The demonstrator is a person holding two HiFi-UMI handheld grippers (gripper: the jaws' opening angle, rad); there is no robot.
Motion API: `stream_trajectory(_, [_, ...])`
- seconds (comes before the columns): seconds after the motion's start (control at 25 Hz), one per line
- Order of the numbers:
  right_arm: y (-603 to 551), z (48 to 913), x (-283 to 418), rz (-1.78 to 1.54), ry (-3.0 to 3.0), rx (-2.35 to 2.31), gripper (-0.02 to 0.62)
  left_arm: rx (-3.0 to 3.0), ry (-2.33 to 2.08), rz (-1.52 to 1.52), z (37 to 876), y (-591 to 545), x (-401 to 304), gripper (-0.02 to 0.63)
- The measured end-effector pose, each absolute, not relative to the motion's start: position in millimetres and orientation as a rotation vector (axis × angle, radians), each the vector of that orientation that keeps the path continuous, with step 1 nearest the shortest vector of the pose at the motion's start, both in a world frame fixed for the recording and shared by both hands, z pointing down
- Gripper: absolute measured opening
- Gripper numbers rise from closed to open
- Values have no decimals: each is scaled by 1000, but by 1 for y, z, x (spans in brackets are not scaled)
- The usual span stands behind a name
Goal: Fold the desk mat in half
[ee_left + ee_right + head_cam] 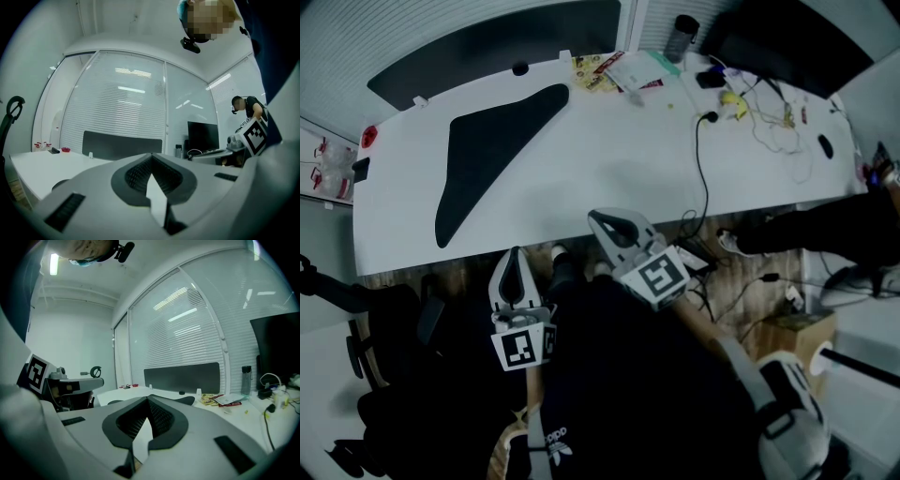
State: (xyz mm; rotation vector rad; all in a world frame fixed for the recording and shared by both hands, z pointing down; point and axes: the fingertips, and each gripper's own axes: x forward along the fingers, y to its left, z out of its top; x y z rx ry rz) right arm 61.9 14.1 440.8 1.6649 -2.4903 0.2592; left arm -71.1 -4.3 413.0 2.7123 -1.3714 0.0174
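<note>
Both clenched on nothing, the left gripper and right gripper are hovering at the white desk's near edge, seemingly idling, since the dark desk mat is lying well beyond them, far left.

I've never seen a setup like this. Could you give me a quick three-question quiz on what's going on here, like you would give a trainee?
1. True or false: the left gripper is holding the desk mat.
2. Where on the white desk does the dark desk mat lie? A) toward the person's left end; B) toward the person's right end; C) hanging over the near edge.
3. Fill in the blank: the right gripper has its jaws ____, with nothing between them.

Key: 1 false, because both grippers are on the near side of the desk edge, apart from the mat; 2 A; 3 shut.
</note>
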Motion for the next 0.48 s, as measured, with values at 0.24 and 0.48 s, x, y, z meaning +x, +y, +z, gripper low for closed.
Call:
stream_trajectory(0.24, [15, 442, 61, 270, -2483, 1678, 2, 2709, -1369, 11, 414, -4, -74, 2])
stream_trajectory(0.48, [15, 445, 58, 272, -2473, 1671, 2, 2711, -1362, 19, 416, -3, -77, 2])
